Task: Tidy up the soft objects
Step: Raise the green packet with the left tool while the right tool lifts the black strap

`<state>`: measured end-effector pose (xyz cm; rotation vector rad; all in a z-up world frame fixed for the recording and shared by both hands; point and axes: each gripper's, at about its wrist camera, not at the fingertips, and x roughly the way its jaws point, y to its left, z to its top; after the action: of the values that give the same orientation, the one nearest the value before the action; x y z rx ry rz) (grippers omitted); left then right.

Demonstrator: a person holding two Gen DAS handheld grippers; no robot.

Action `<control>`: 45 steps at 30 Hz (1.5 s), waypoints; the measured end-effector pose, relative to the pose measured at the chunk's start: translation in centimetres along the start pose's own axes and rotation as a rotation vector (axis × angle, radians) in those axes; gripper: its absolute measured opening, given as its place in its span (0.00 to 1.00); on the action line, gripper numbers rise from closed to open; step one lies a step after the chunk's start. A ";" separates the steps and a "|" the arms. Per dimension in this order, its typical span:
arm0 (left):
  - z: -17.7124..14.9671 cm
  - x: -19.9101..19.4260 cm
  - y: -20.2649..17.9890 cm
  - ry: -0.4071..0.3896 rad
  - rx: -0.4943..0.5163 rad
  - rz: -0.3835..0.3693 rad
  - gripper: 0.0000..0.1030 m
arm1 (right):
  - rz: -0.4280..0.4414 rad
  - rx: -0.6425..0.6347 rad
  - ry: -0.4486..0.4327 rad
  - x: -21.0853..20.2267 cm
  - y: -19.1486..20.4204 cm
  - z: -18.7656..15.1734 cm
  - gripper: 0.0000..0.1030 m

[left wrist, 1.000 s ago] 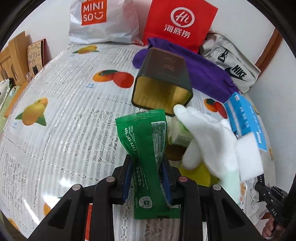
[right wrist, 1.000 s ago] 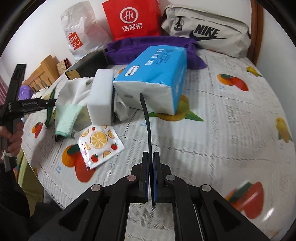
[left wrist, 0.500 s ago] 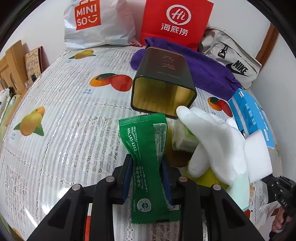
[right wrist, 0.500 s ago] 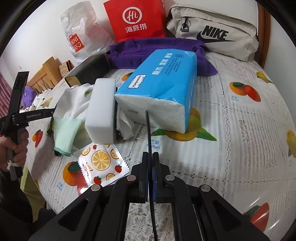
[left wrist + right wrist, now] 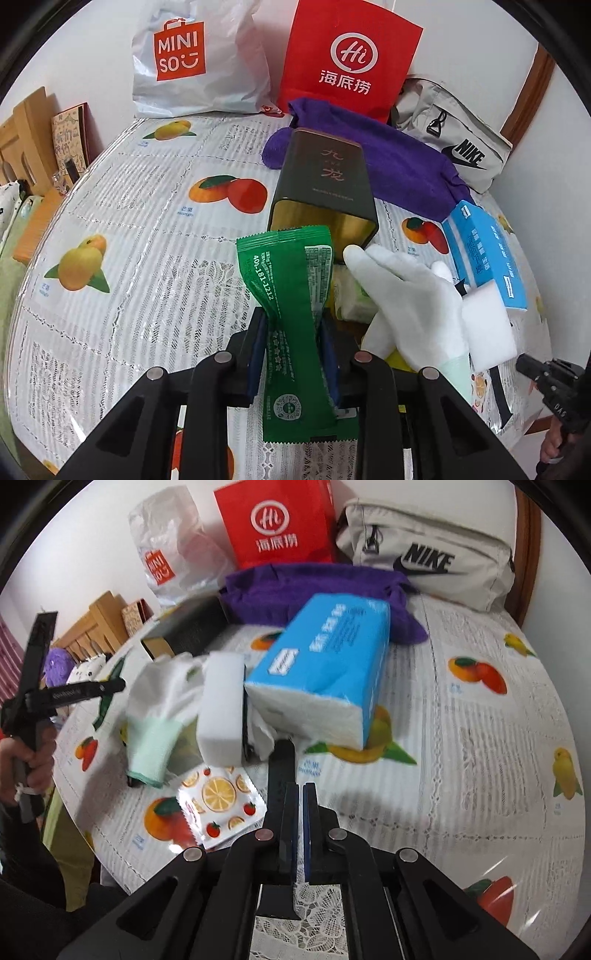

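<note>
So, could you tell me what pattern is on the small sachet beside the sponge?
The sachet is white with orange slices and strawberries; right wrist view.

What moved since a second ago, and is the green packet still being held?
Yes. The left tool still grips the green packet and has carried it closer to the open tin. The right tool has moved toward the tissue pack, still shut on a thin black strip. The glove, sponge and fruit sachet stayed put.
</note>
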<state>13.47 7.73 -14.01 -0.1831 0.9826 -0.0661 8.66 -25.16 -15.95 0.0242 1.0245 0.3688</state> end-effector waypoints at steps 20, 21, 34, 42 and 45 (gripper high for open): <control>-0.8 1.3 0.0 0.043 -0.019 -0.033 0.26 | -0.116 -0.092 0.060 2.1 1.4 -2.3 0.21; -0.8 1.4 0.0 0.046 -0.020 -0.035 0.26 | -0.121 -0.095 0.058 2.2 1.5 -2.3 0.21; -0.4 0.8 -0.5 0.022 0.012 -0.039 0.26 | -0.077 -0.042 0.005 0.6 1.3 -1.6 0.20; 0.3 -0.4 -0.6 -0.002 0.008 -0.054 0.26 | -0.090 -0.061 -0.041 -2.5 2.3 -0.8 0.20; 0.8 -0.9 -0.5 -0.012 0.003 -0.054 0.26 | -0.083 -0.060 -0.060 -3.4 2.2 -0.2 0.20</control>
<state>13.69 7.45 -12.74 -0.2071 0.9659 -0.1162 6.30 -24.16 -12.84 -0.0608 0.9513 0.3210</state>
